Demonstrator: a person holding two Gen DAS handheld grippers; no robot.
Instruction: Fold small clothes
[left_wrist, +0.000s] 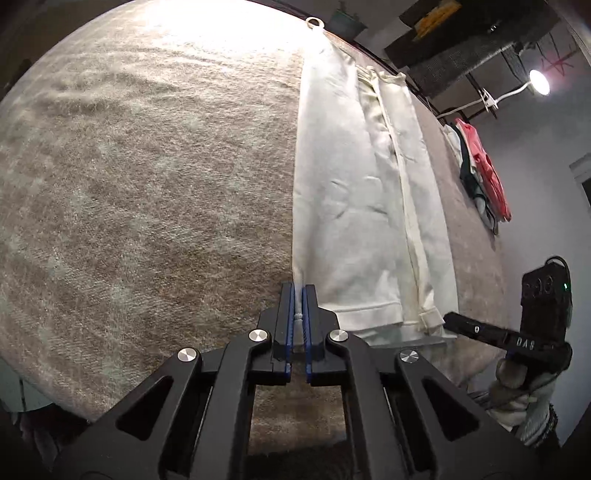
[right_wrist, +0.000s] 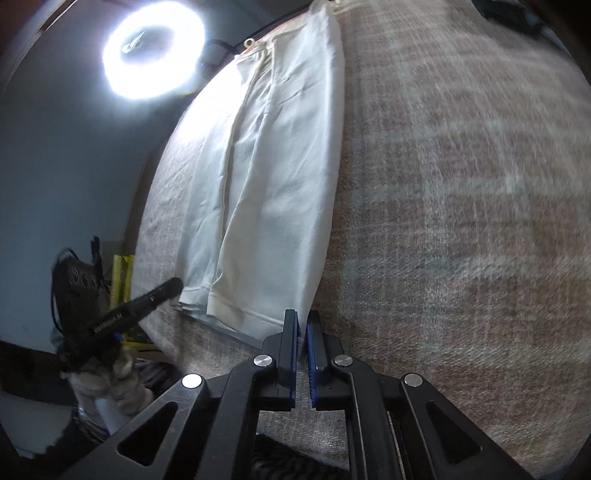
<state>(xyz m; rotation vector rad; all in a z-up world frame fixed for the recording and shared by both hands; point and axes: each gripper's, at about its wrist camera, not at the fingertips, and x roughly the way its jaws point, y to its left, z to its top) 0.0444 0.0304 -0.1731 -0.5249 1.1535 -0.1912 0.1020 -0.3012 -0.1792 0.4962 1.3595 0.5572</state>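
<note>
A white pair of small shorts (left_wrist: 354, 206) lies folded lengthwise on a beige-brown blanket (left_wrist: 147, 184). My left gripper (left_wrist: 298, 291) is shut on the near corner of its hem at the folded edge. In the right wrist view the same shorts (right_wrist: 273, 184) stretch away from me, and my right gripper (right_wrist: 302, 317) is shut on the near hem corner. Each gripper also shows at the edge of the other's view, the right one (left_wrist: 480, 330) beside the hem and the left one (right_wrist: 147, 299) likewise.
A pile of coloured clothes, pink on top (left_wrist: 484, 173), lies at the blanket's far right edge. A bright ring light (right_wrist: 153, 55) stands beyond the table, and a lamp (left_wrist: 539, 82) shines at the upper right. A gloved hand (right_wrist: 110, 380) holds the left gripper.
</note>
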